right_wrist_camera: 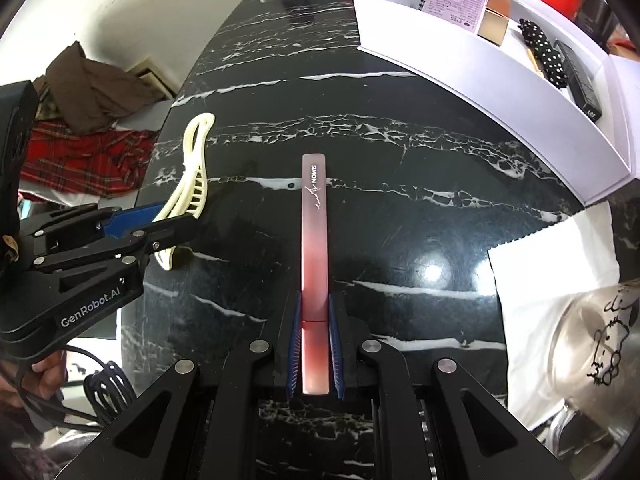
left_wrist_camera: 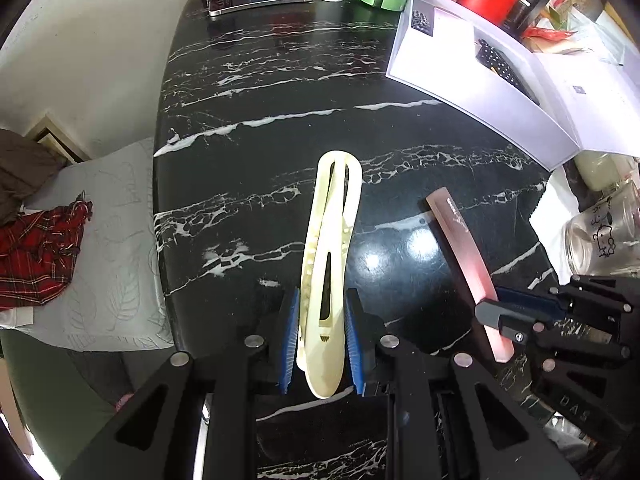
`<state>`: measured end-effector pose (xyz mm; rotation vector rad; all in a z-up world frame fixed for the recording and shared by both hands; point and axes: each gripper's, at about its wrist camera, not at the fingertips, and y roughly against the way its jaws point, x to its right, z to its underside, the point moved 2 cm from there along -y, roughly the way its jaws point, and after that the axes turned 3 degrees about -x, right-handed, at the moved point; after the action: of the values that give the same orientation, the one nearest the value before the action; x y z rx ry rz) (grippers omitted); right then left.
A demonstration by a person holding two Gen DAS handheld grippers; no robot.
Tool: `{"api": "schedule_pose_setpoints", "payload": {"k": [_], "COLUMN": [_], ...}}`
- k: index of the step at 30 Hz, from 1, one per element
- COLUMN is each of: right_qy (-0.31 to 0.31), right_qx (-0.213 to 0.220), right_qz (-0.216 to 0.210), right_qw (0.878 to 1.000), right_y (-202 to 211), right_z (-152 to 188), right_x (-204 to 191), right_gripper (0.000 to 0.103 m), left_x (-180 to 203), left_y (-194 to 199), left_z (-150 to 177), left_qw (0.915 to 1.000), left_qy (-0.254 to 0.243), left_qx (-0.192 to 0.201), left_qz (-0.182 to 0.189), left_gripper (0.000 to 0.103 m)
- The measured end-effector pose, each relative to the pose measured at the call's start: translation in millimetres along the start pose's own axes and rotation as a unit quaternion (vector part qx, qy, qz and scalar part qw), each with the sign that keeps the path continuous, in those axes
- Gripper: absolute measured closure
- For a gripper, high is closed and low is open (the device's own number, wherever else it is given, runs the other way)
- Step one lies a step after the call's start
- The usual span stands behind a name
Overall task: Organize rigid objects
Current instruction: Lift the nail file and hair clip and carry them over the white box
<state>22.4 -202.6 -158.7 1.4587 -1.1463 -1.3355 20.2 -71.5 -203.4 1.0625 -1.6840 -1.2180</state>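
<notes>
My left gripper [left_wrist_camera: 322, 308] is shut on a long cream hair clip [left_wrist_camera: 328, 236], which points away over the black marble table [left_wrist_camera: 260, 80]. It also shows in the right wrist view [right_wrist_camera: 192, 184], held by the left gripper [right_wrist_camera: 176, 228]. My right gripper [right_wrist_camera: 315, 312] is shut on a slim pink-red bar [right_wrist_camera: 315, 240] marked SIMON, held above the table. The bar also shows in the left wrist view [left_wrist_camera: 464, 256], in the right gripper [left_wrist_camera: 496, 316]. An open white box [right_wrist_camera: 472, 60] stands at the far right.
The white box [left_wrist_camera: 480, 92] holds a pink card [right_wrist_camera: 460, 0], a gold box [right_wrist_camera: 494, 24] and a dotted black item [right_wrist_camera: 544, 52]. A glass jar [right_wrist_camera: 592, 344] lies on white paper [right_wrist_camera: 532, 256] at right. Phone [left_wrist_camera: 260, 0], jars and bottles line the far edge. Clothes [left_wrist_camera: 36, 252] lie left.
</notes>
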Motion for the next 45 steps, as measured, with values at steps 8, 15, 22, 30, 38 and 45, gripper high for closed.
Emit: {"api": "schedule_pose_setpoints", "payload": {"k": [8, 15, 22, 30, 38, 45], "right_qy": [0.016, 0.057, 0.058, 0.045, 0.055, 0.055], "right_qx": [0.012, 0.029, 0.021, 0.034, 0.053, 0.066], "right_qz": [0.021, 0.061, 0.039, 0.010, -0.003, -0.013], "right_qw": [1.000, 0.996, 0.997, 0.998, 0.997, 0.996], "right_y": [-3, -7, -7, 12, 39, 60], "right_z": [2, 3, 0, -3, -1, 8], "right_x": [-15, -28, -31, -34, -44, -51], "right_gripper": [0.079, 0.089, 0.090, 0.090, 0.090, 0.090], "left_x": [0, 2, 1, -2, 1, 9], "left_y": [-2, -2, 10, 36, 65, 89], "left_z": [-11, -10, -4, 0, 6, 15], "left_qw": [0.9997, 0.9995, 0.9998, 0.9994, 0.9988, 0.9982], "left_qy": [-0.009, -0.012, -0.006, -0.009, -0.005, -0.007], "left_qx": [0.016, 0.020, 0.014, 0.025, 0.043, 0.057], "left_qz": [-0.014, -0.020, -0.011, -0.022, -0.023, -0.018], "left_gripper": [0.081, 0.081, 0.081, 0.081, 0.081, 0.081]}}
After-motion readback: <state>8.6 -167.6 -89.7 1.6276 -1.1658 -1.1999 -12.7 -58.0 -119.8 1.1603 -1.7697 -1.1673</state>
